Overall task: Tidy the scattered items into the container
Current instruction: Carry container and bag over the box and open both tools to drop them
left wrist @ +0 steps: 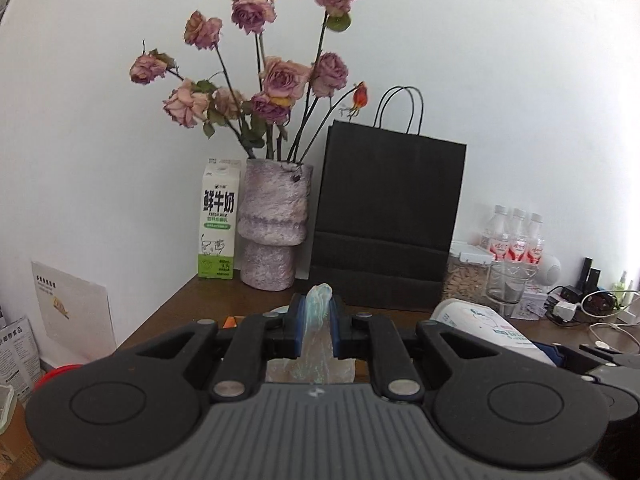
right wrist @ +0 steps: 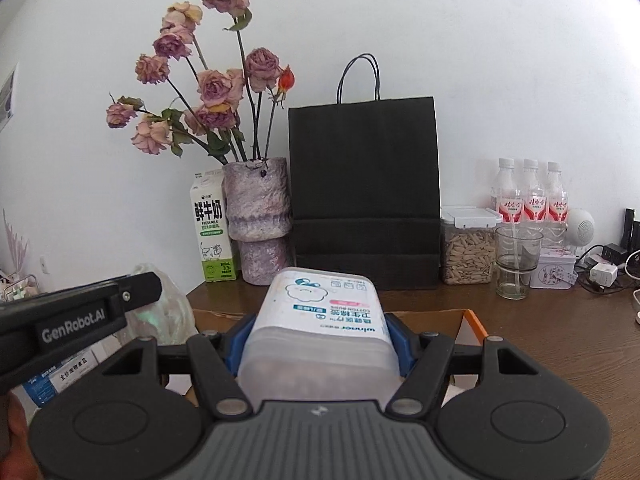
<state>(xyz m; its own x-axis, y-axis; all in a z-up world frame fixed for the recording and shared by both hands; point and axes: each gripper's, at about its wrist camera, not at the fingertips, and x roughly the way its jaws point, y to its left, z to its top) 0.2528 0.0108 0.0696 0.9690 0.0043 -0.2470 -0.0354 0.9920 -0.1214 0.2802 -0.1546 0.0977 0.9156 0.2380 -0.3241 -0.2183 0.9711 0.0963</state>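
Note:
My left gripper (left wrist: 318,306) is shut on a thin, translucent, bluish plastic bag (left wrist: 318,320), which pokes up between the blue pads and hangs below them. In the right wrist view the same bag (right wrist: 168,304) dangles at the left under the left gripper's black body. My right gripper (right wrist: 320,332) is shut on a white plastic cotton-bud box (right wrist: 320,312), held across its sides with its printed label facing up. That box (left wrist: 476,320) also shows at the right of the left wrist view. An open cardboard box (right wrist: 436,320) with an orange edge lies on the brown table just beneath and beyond the right gripper.
Along the white wall stand a milk carton (right wrist: 210,232), a vase of dried roses (right wrist: 258,216), a black paper bag (right wrist: 364,192), a jar of seeds (right wrist: 466,248), a glass (right wrist: 516,264) and three water bottles (right wrist: 530,196). Chargers and cables (right wrist: 604,272) lie at the far right.

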